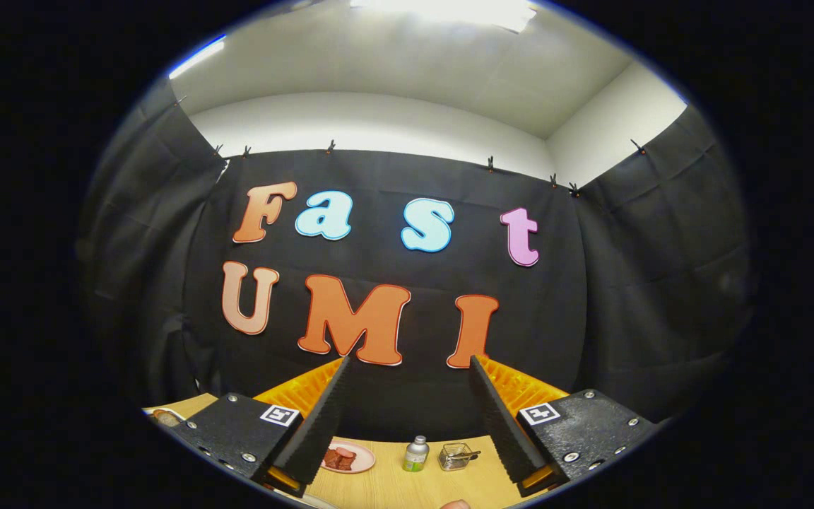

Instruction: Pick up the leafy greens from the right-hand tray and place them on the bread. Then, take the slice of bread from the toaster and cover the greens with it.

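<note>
The fingers (407, 417) stand spread and empty above a pink plate (349, 457), small bottle (416, 454) and glass jar (455, 457).

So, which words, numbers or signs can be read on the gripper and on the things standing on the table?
No word or number is readable.
Open gripper, nothing between its fingers: left marker and right marker are black-and-white square patterns, not words.
Small bottle on the table: the green label is too small to read.
Pink plate and glass container: no text visible.
</note>
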The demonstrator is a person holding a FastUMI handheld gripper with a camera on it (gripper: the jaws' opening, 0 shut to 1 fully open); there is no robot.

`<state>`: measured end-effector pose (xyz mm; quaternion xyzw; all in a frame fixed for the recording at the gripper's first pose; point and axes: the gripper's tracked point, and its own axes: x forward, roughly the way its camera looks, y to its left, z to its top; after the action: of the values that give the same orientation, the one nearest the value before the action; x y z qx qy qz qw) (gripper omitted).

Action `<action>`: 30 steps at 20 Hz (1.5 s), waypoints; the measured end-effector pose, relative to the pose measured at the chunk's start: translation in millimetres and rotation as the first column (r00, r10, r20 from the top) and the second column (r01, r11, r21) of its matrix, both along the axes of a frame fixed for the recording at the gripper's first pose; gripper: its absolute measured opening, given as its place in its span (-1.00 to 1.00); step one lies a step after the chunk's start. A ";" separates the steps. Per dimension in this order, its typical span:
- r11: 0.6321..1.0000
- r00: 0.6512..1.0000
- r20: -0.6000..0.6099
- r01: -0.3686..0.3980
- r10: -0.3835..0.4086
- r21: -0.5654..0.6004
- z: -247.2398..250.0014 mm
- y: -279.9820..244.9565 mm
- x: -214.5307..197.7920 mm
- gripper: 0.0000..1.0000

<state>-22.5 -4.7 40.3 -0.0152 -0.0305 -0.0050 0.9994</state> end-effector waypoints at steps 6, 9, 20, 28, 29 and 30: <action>1.000 0.984 -0.176 0.001 0.004 0.025 -76.7 -8.3 1.2 0.95; 0.999 0.951 -0.310 -0.011 0.023 0.040 -132.3 -8.5 -6.9 0.95; 0.988 0.653 -0.751 -0.152 0.100 0.000 -318.4 4.9 -63.2 0.96; 0.971 0.372 -0.919 -0.234 0.128 0.041 -418.8 14.2 -109.2 0.89; 0.969 0.336 -0.933 -0.245 0.126 0.042 -430.3 14.3 -113.4 0.89; 0.966 0.295 -0.949 -0.255 0.110 0.033 -441.6 10.1 -119.0 0.90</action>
<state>-141.5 5.4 -401.3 -0.0740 0.5558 0.1206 0.8192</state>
